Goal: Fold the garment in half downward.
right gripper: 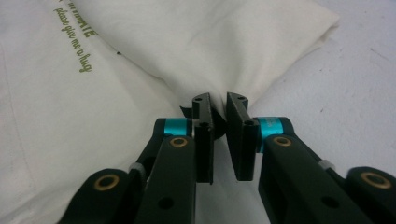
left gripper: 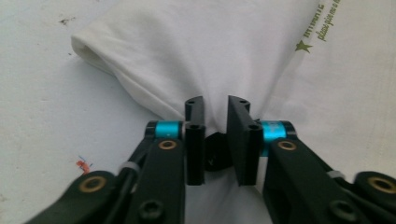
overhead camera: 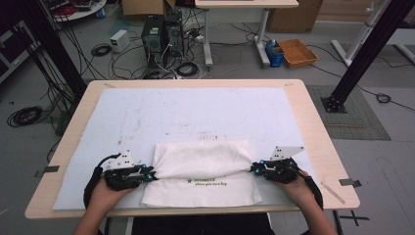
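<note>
A folded white cloth bag [overhead camera: 203,174] lies at the near edge of the surface [overhead camera: 313,127], on the pale mat [overhead camera: 195,112] that covers most of it. The left gripper [overhead camera: 149,175] pinches the bag's left edge and the right gripper [overhead camera: 254,169] its right edge; at both spots the fabric is gathered into a tight bunch, with creases fanning out from the jaws. In the left gripper view the jaws stand nearly together with white cloth squeezed between them, and a dark spot just behind the pinch is too shadowed to identify. The right gripper view shows the same close pinch on the bag. Green print on the bag, a star and a line of script, is only partly readable and cut off by folds. How many layers the jaws hold cannot be told.
</note>
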A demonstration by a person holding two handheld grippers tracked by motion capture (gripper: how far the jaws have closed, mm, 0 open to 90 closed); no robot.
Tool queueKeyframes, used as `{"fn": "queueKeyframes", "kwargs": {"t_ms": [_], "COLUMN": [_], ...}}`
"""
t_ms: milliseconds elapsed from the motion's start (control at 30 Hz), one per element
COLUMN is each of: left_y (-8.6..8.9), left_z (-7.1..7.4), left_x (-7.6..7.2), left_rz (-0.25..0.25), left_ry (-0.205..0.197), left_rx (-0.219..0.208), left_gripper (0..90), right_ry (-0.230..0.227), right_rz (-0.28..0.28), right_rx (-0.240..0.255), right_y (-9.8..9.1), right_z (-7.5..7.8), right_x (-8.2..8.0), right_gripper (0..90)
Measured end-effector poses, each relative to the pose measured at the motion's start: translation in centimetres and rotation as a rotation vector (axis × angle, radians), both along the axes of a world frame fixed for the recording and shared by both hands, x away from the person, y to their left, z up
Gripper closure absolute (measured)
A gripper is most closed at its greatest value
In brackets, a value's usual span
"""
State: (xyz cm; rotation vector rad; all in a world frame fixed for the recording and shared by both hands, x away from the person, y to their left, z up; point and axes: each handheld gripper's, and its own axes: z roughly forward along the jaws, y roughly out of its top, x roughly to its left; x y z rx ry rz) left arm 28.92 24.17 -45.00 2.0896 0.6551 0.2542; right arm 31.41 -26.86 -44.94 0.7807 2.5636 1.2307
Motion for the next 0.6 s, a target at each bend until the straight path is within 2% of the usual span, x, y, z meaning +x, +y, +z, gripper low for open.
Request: {"fn": "queueKeyframes", "kwargs": {"t_ms": [100,167,233,400,600], "left_y": [0.3,0.7,1.1,2.3,2.7], "left_z": [0.2,0.4,0.6,0.5,0.7], "left_x": [-0.1,-0.3,-0.6,-1.6,-2.8], "left_rz": [-0.018,-0.029,-0.036,-0.048,-0.068], "left_ry": [-0.025,-0.036,-0.049,-0.043,-0.033], "left_rx": [-0.005,-0.031,-0.060,-0.114,-0.166], "left_gripper": [84.5,85.2,85.7,85.8,85.8], "right_ry": [-0.026,-0.058,-0.071,-0.095,-0.096], "right_rz": [0.011,0.014,0.021,0.032,0.045], "right_rx": [-0.003,0.005,0.022,0.039,0.039], "right_y": [0.0,-0.1,-0.3,-0.4,-0.8], "right_z": [0.3,0.8,1.3,2.3,2.3], "right_x": [-0.2,-0.4,-0.8,-1.9,-3.9], "right_gripper": [86.7,87.0,87.1,87.1,87.1]}}
